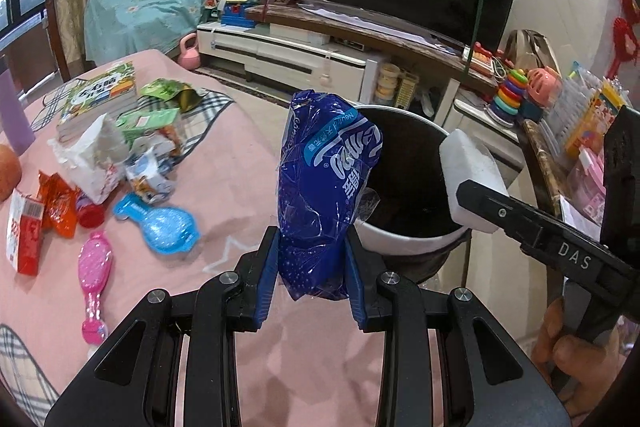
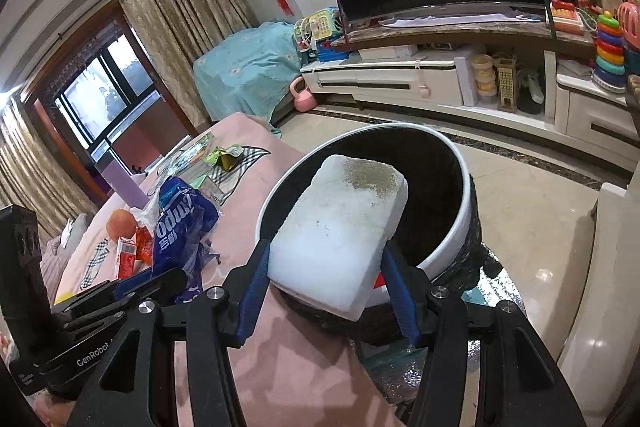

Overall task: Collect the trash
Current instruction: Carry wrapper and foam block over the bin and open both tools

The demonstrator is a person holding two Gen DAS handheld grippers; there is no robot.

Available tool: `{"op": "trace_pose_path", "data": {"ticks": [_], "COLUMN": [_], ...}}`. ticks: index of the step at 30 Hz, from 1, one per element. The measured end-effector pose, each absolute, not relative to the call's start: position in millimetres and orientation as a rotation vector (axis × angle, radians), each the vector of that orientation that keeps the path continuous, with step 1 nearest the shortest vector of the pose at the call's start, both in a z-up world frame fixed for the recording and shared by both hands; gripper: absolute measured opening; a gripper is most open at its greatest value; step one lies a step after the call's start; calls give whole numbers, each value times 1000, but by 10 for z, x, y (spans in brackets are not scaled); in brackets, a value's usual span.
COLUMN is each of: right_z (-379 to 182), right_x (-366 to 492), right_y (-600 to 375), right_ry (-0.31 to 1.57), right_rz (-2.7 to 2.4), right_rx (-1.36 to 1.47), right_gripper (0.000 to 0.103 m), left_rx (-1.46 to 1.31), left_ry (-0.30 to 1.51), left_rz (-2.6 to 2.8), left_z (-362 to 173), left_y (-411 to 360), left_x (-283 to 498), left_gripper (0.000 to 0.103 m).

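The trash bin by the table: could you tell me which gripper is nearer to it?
Right. The right gripper holds the white foam block over the trash bin rim; the left gripper holds the blue wrapper above the pink table, short of the bin.

Left gripper [image 1: 312,267] angled down, fingers clamped narrow on load; right gripper [image 2: 326,291] alongside, fingers gripping wider; bare hand [image 1: 568,347] on handle.
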State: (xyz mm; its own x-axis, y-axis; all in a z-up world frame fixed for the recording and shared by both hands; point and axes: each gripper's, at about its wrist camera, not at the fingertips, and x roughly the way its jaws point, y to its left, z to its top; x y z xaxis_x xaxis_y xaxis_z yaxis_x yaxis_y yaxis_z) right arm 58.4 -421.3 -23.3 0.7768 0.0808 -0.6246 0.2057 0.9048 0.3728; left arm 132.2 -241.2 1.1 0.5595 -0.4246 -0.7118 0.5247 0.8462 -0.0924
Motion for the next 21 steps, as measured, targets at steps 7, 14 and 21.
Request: {"op": "trace_pose_path", "data": {"ticks": [7, 14, 21], "right_z": [-282, -291, -317], "right_x": [637, 734, 874], "right_y": [-4311, -4408, -4473], "right_ry": [702, 721, 750], "right_rz": [-81, -92, -99], "right_rx": [437, 420, 387], "right_gripper": [57, 57, 58], "left_rx": [159, 177, 174], "left_ry": [810, 815, 848], "left_rz": [-576, -591, -599], "left_z": [-2, 1, -63], "left_y": [-2589, -2778, -2914], "left_x": [1398, 1502, 1666], "left_gripper": [30, 30, 34]}}
